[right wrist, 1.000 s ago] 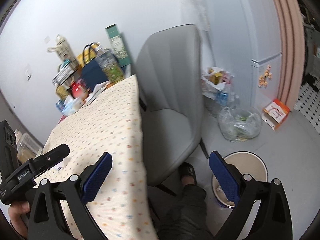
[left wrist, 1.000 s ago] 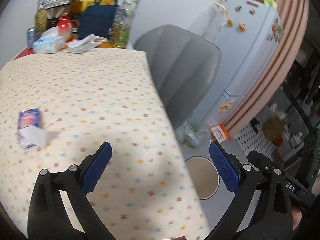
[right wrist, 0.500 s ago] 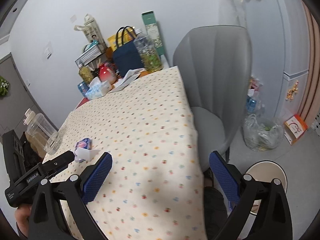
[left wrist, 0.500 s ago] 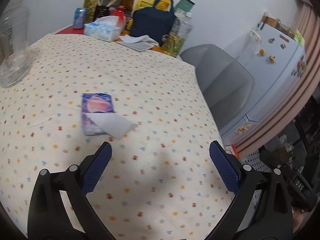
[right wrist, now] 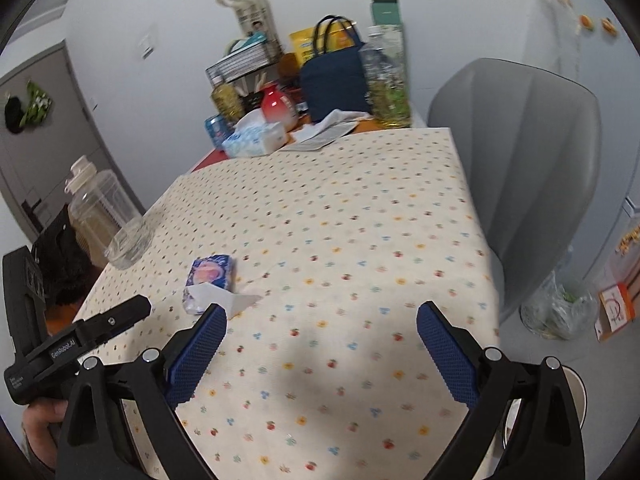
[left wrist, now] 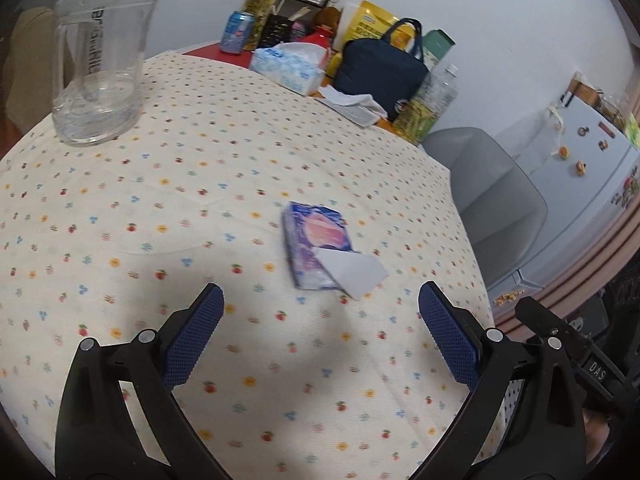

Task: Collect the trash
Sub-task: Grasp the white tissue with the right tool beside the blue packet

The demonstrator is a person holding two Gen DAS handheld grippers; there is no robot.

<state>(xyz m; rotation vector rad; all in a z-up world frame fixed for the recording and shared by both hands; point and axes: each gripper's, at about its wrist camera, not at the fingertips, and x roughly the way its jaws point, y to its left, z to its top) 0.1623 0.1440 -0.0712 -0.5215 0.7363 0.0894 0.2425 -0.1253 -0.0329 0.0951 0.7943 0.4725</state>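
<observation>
Purple tissue packet (left wrist: 316, 250), white sheet trailing from it, lies on the dotted tablecloth (left wrist: 200, 160), well apart from the clear jar (left wrist: 102, 52). Left gripper (left wrist: 320, 340) has swung from the floor bin toward the packet, now just ahead; jaws apart, empty. Right gripper (right wrist: 320, 344) likewise apart, empty. Pickup appears imminent.

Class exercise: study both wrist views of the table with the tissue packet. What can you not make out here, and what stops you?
- Bin, right wrist view: mostly hidden behind the right gripper; contents unseen.
- Tissue packet, left wrist view: print blurred, white flap covers one corner.
- Bottle, left wrist view: cap cut off by the top edge.
- Floor bag, right wrist view: contents too small.
</observation>
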